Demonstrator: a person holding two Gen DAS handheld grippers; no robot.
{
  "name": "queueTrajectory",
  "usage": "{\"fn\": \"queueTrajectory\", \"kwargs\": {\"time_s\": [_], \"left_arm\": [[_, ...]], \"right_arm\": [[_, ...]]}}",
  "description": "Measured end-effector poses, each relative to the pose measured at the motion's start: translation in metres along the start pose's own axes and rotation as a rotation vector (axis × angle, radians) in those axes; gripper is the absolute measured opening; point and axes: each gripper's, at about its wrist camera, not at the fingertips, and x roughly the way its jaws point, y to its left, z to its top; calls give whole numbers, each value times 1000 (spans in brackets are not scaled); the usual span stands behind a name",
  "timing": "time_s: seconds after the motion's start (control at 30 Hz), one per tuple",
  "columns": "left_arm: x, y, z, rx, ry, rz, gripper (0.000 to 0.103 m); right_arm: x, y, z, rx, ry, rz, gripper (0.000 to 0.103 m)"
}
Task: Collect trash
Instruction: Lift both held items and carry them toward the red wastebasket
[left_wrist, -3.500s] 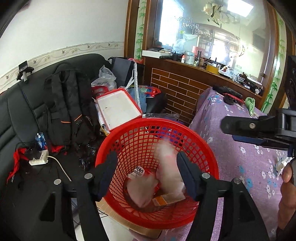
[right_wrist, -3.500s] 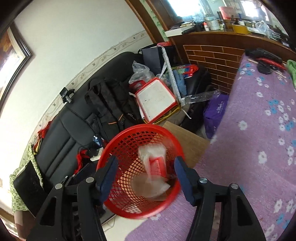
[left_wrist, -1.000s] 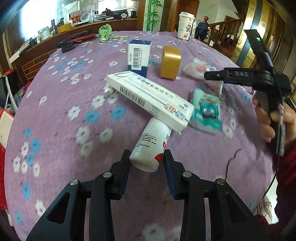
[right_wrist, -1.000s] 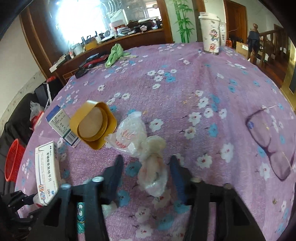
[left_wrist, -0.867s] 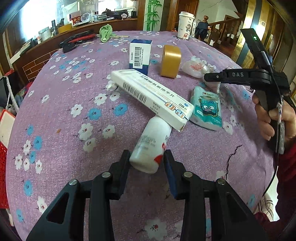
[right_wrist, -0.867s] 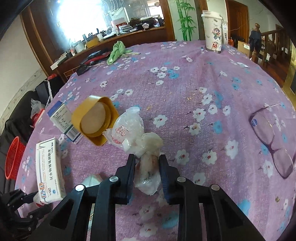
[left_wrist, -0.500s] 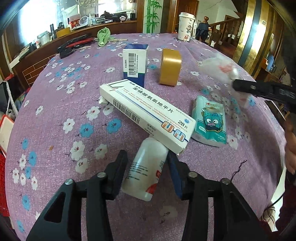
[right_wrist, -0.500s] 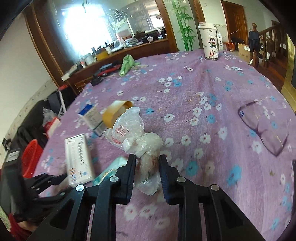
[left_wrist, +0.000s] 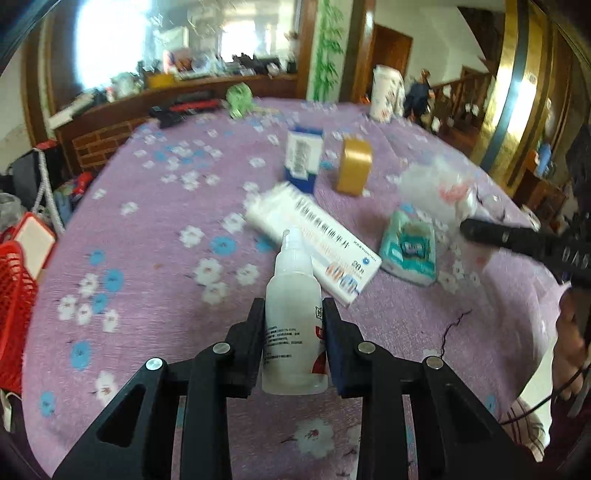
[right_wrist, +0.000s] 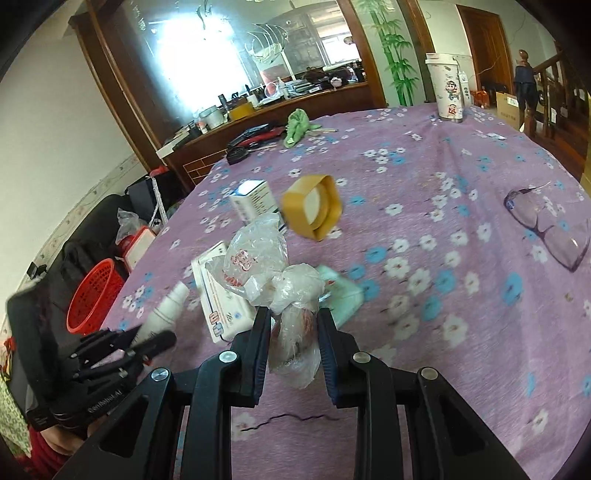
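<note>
bottle (left_wrist: 293, 317): held between the pads of the left gripper (left_wrist: 293, 332), whose jaws are closing on it; a second ago it lay flat, half under the long box (left_wrist: 314, 243), and now it points up and clear of the cloth (left_wrist: 147, 229).
bag (right_wrist: 273, 273): pinched by its knotted end in the right gripper (right_wrist: 291, 332), lifted off the cloth; a second ago it sat there with the jaws still wide around it.
meaning: both hands are loaded, so the carry to the basket comes next, as I judge it.
basket (right_wrist: 94, 295): red, off the table's far-left edge, well apart from both grippers.
left on cloth: long box, small box (left_wrist: 303, 160), tape roll (left_wrist: 354, 166), tissue pack (left_wrist: 408, 247); motion blur makes labels unreadable.
</note>
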Motion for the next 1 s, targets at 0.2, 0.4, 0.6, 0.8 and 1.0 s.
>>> {"fn": "queueTrajectory", "kwargs": {"time_s": [0.2, 0.4, 0.6, 0.8, 1.0], "left_arm": [[-19, 4, 1, -21, -78, 37, 29], [-25, 6, -2, -18, -88, 38, 29], [-30, 6, -5, -18, -98, 45, 29], [-32, 10, -7, -26, -97, 48, 29], [-32, 13, -7, -30, -97, 48, 29]], "right_arm": [[-1, 16, -7, -17, -3, 0, 27], [-6, 28, -10, -38, -4, 4, 27], [-6, 38, -11, -57, 0, 7, 27], [-5, 43, -11, -71, 4, 8, 27], [-5, 45, -13, -75, 7, 7, 27]]}}
